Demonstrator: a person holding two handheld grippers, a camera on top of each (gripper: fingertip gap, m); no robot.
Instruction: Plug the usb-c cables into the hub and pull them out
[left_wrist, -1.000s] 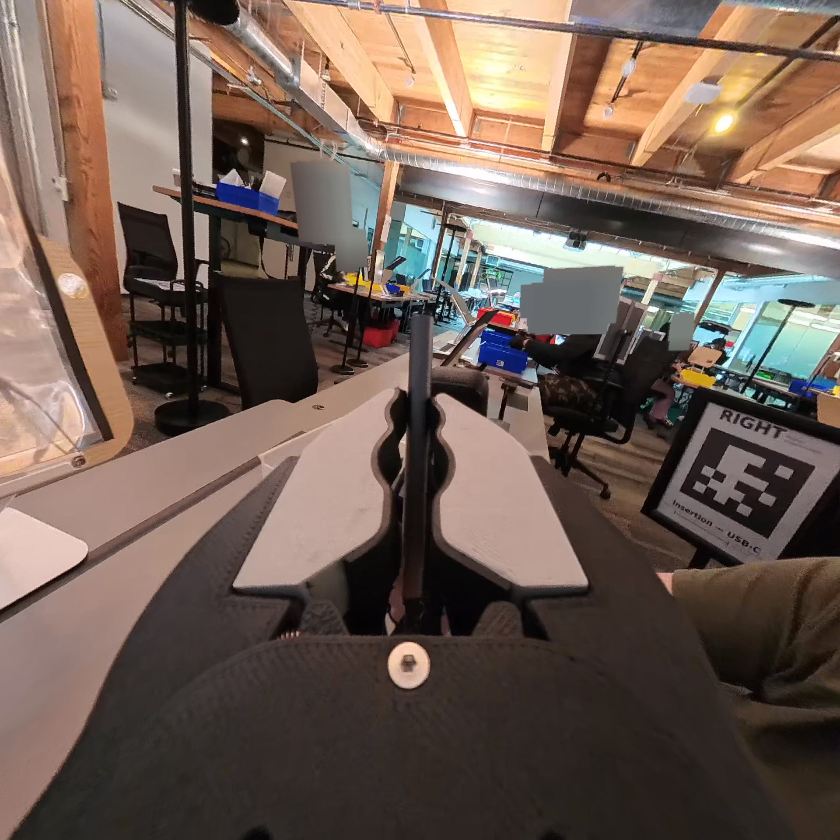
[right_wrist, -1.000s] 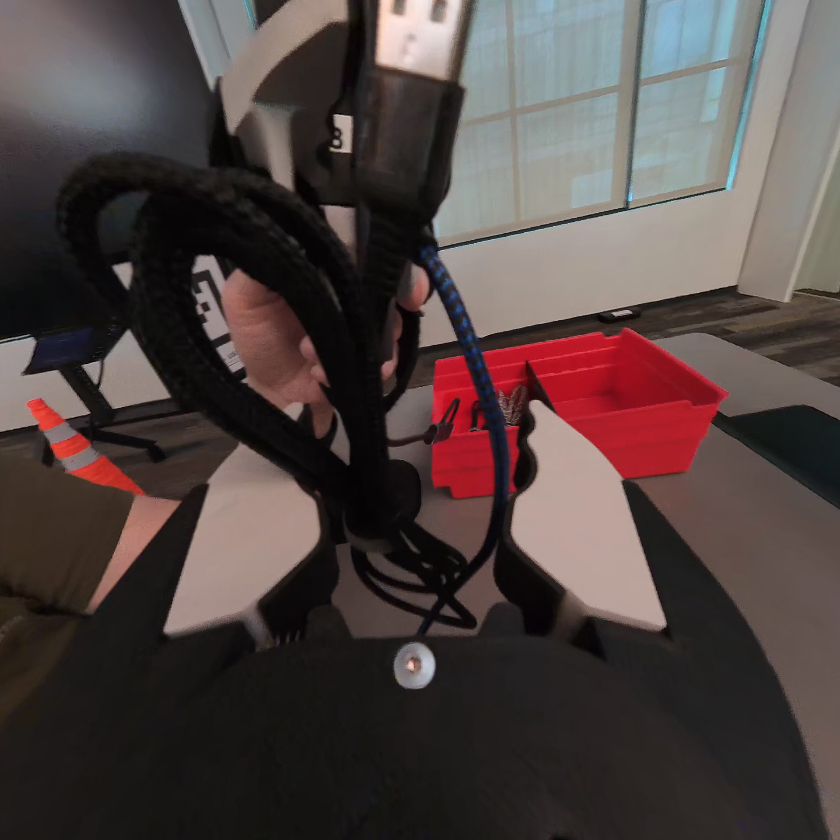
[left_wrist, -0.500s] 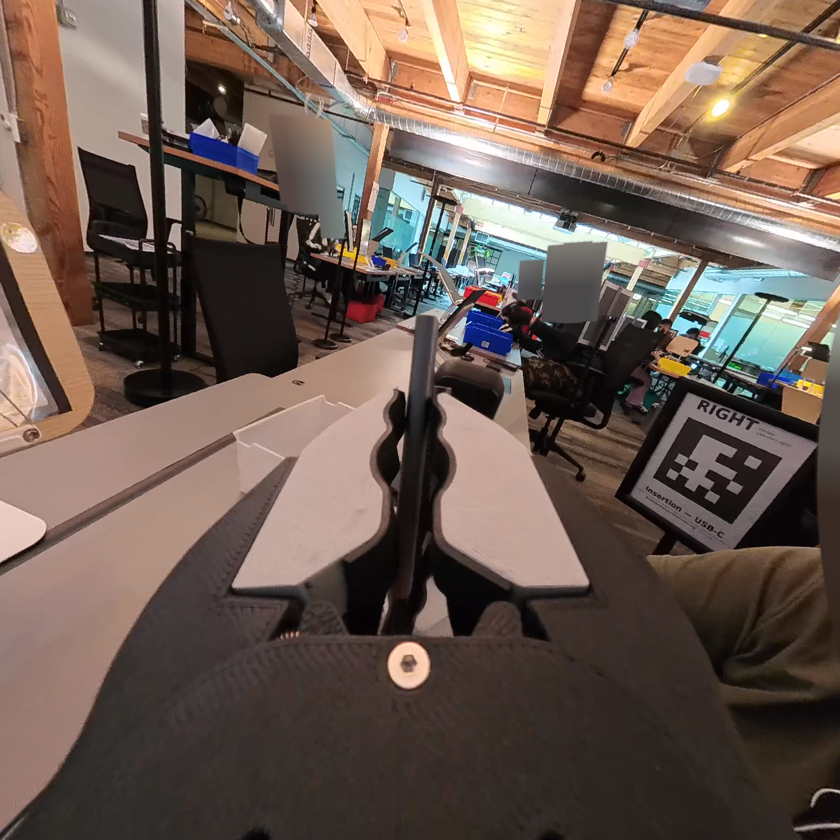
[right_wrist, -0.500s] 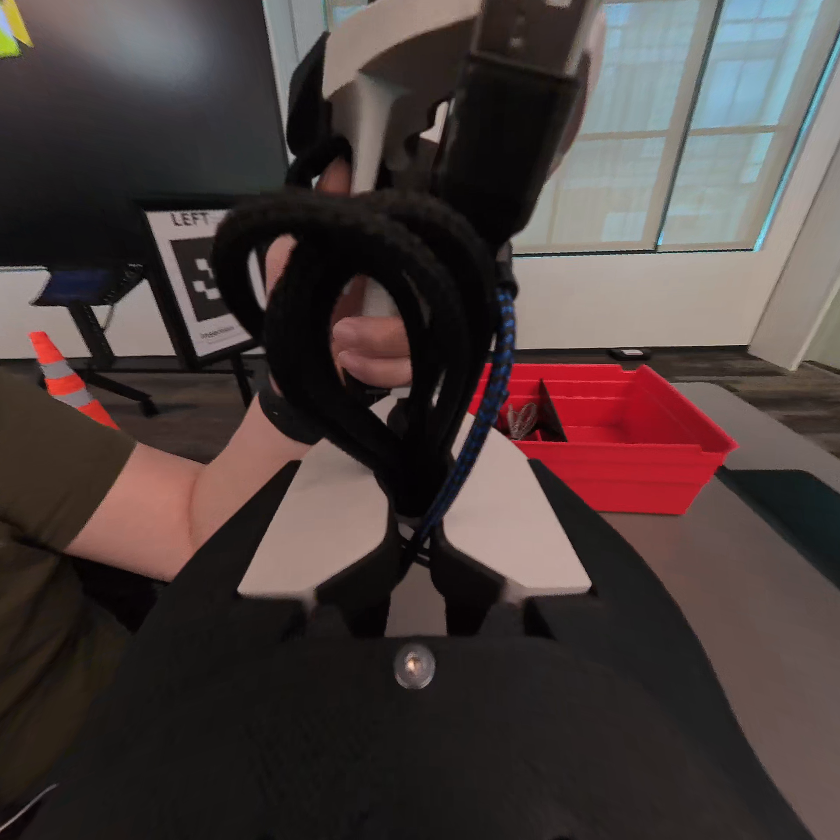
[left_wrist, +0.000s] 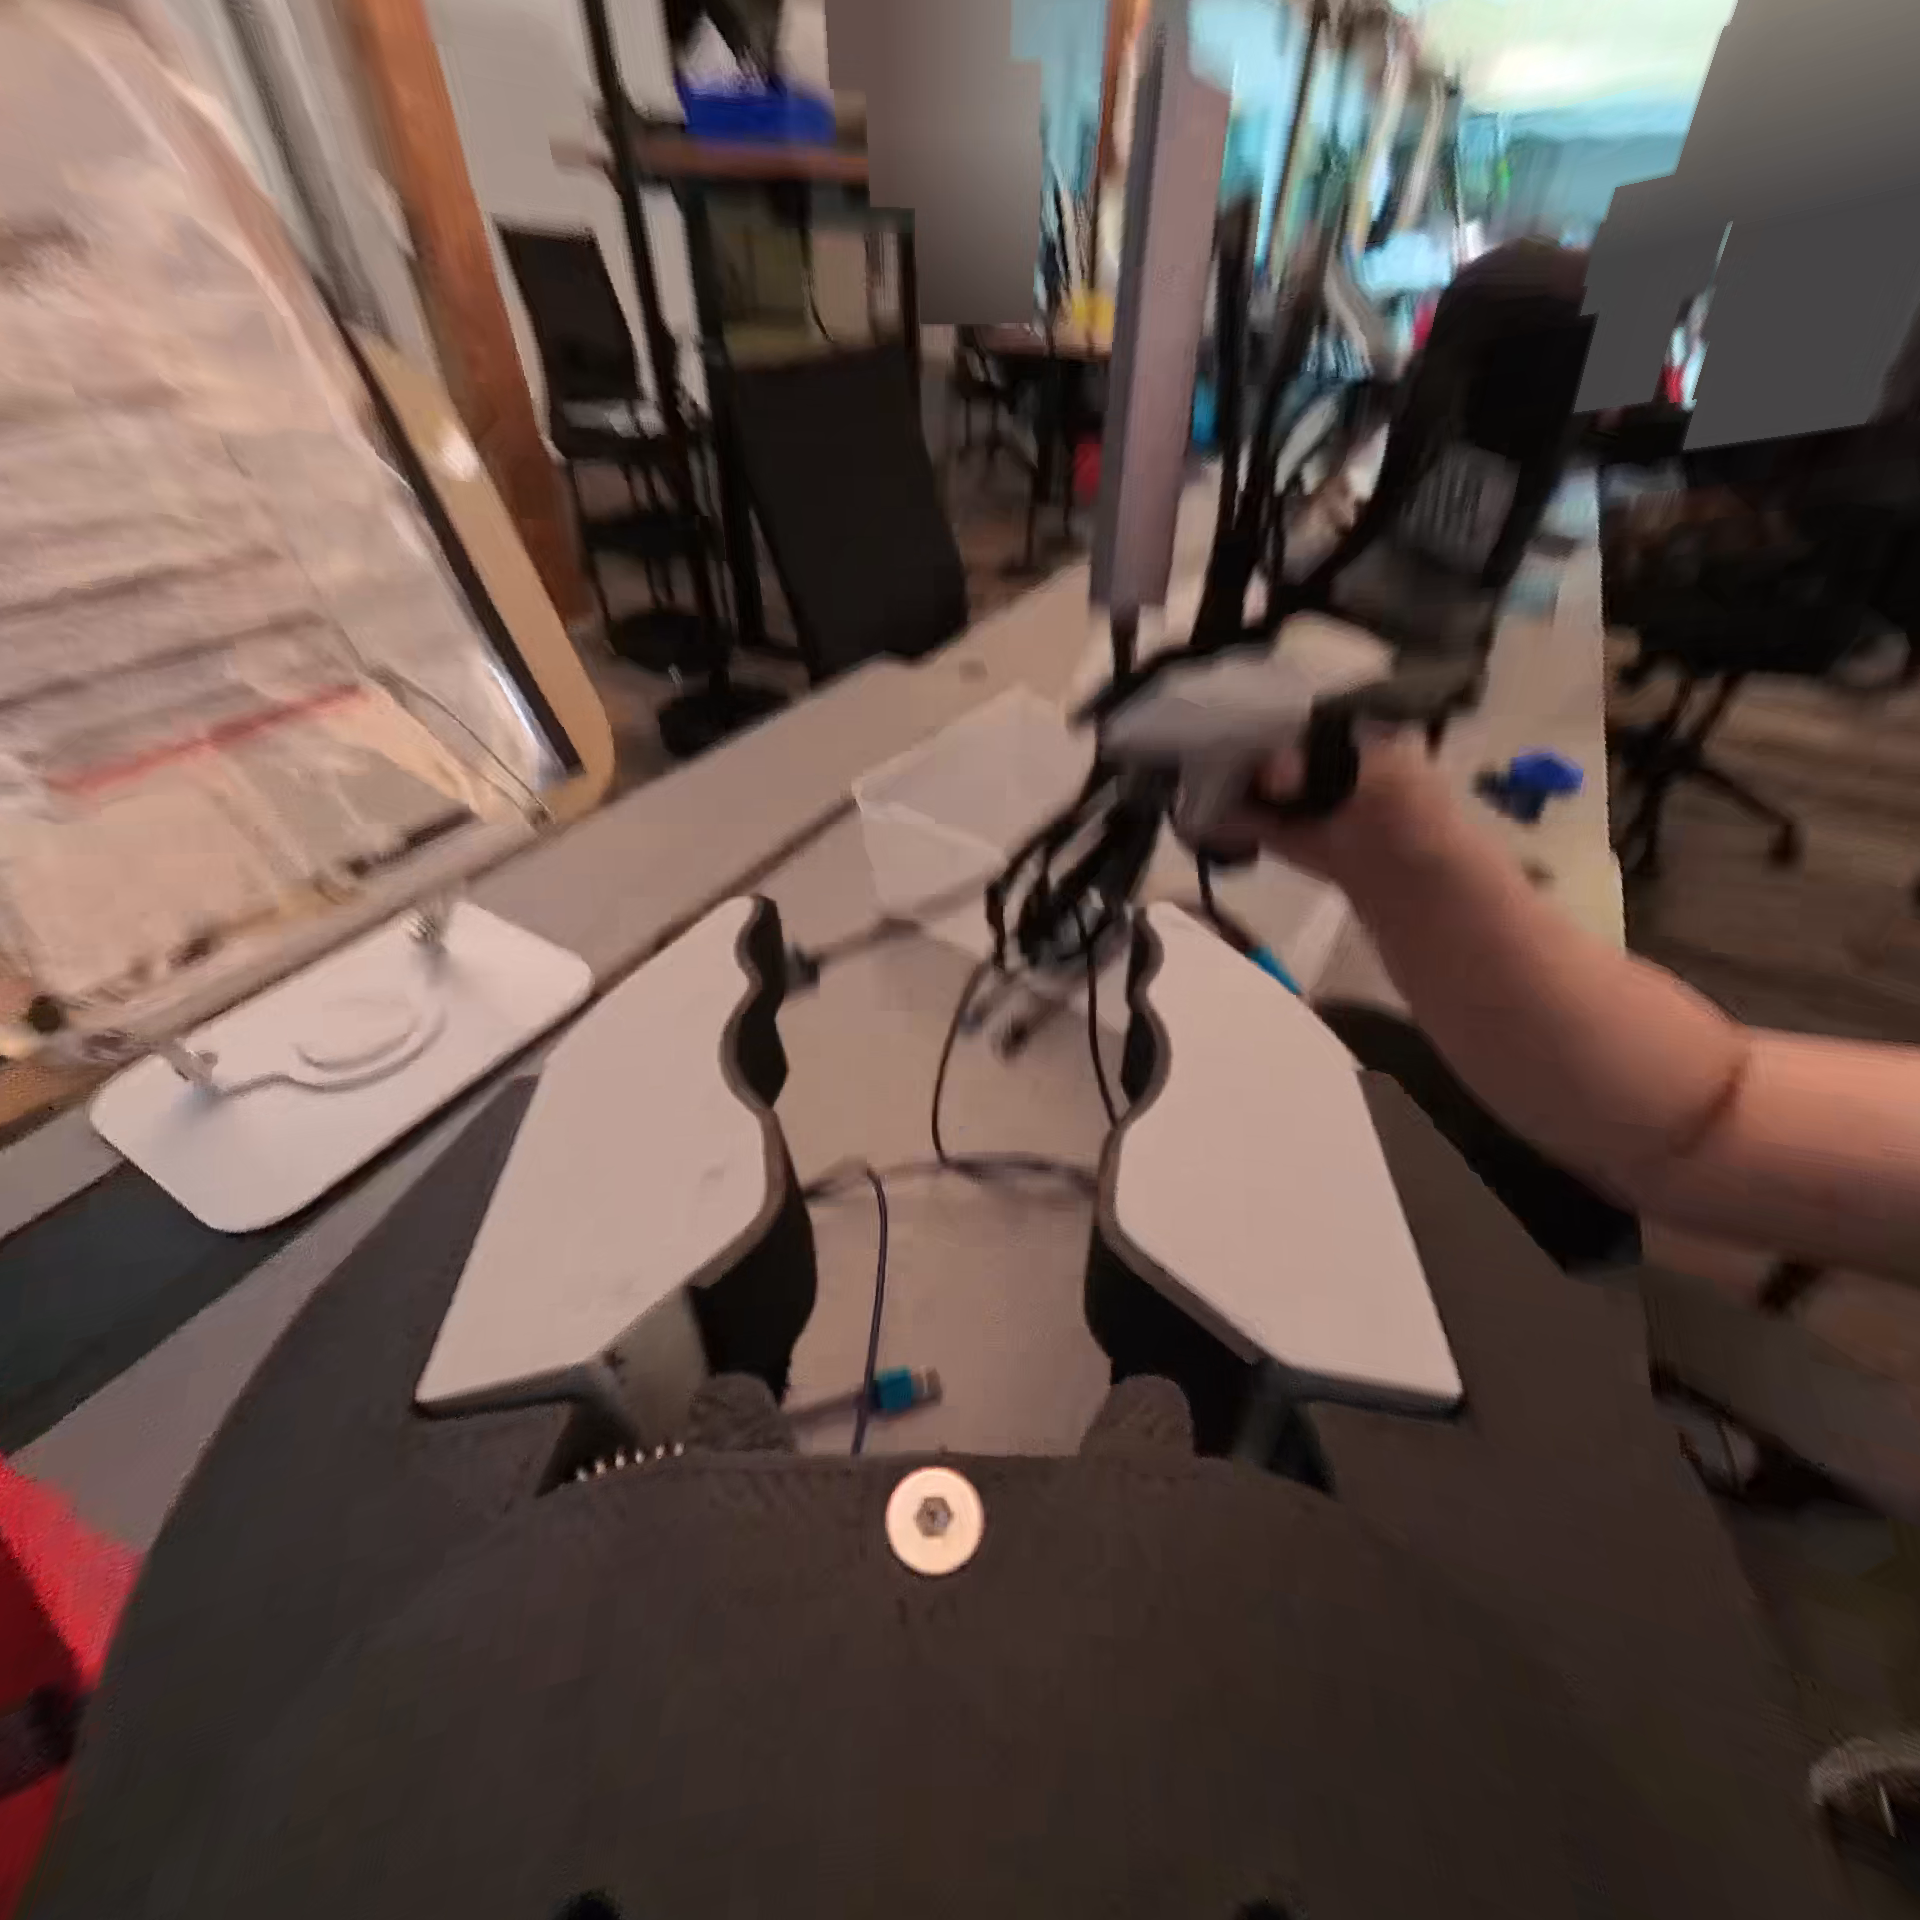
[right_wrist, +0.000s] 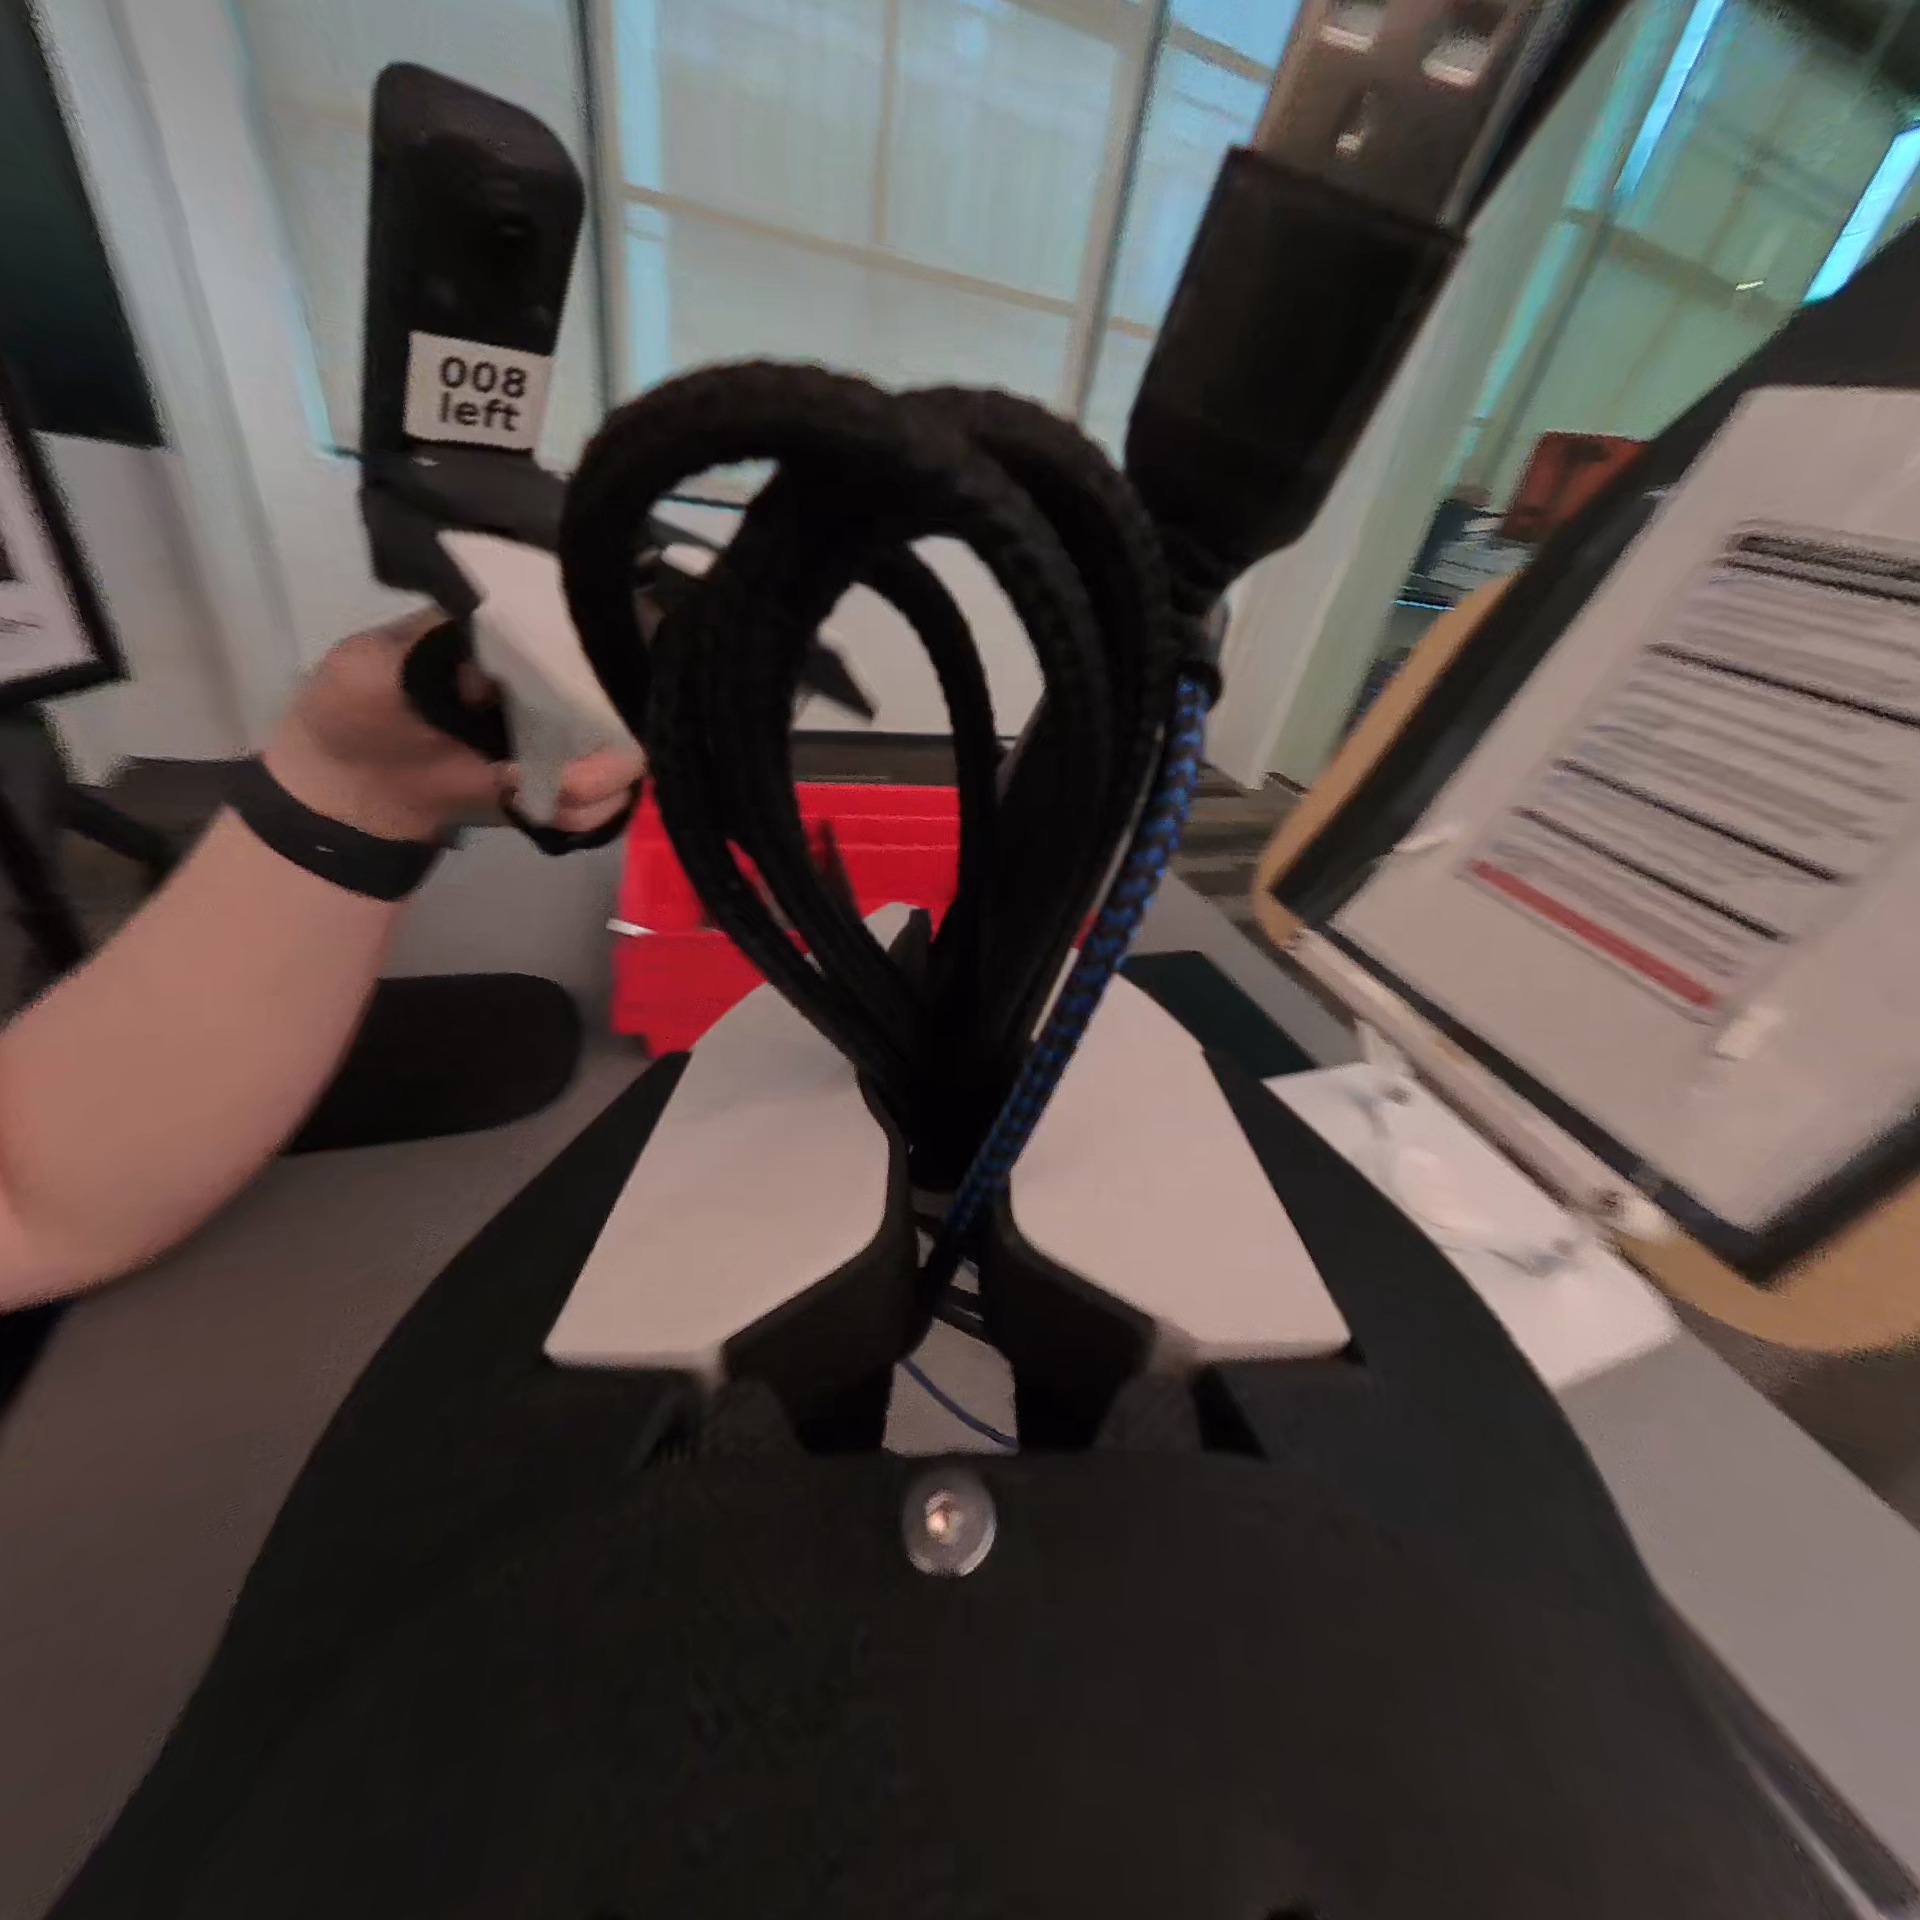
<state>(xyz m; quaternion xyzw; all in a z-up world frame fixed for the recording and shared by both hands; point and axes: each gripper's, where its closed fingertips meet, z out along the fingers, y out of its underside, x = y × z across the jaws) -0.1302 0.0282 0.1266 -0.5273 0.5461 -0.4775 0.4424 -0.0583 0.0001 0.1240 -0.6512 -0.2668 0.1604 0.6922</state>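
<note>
The left gripper (left_wrist: 951, 977) was seen with its jaws wide apart and nothing between them, hovering over the grey table (left_wrist: 935, 1309). A thin blue cable (left_wrist: 871, 1299) with a light blue plug (left_wrist: 902, 1385) lay on the table between the two fingers, near the camera. Farther off and to the right, the right gripper (left_wrist: 1236, 691) was held in a hand (left_wrist: 1340, 805), with a bundle of black cables (left_wrist: 1081, 873) hanging from it toward the table. A white box (left_wrist: 956, 821) sat just behind the bundle. A framed sheet on a white stand (left_wrist: 343, 1060) stood at the left. In the right wrist view, the right gripper (right_wrist: 951, 997) was closed, jaws clamped on the looped black cable bundle (right_wrist: 862, 675) together with a blue braided cable (right_wrist: 1117, 935). A black plug with a metal end (right_wrist: 1278, 364) stuck up at the top right, very close to the lens. The left gripper (right_wrist: 468, 416) was held in the other hand (right_wrist: 416, 727) at the far left. A red bin (right_wrist: 727, 935) sat on the table behind the bundle. The hub could not be made out; both views were blurred.
</note>
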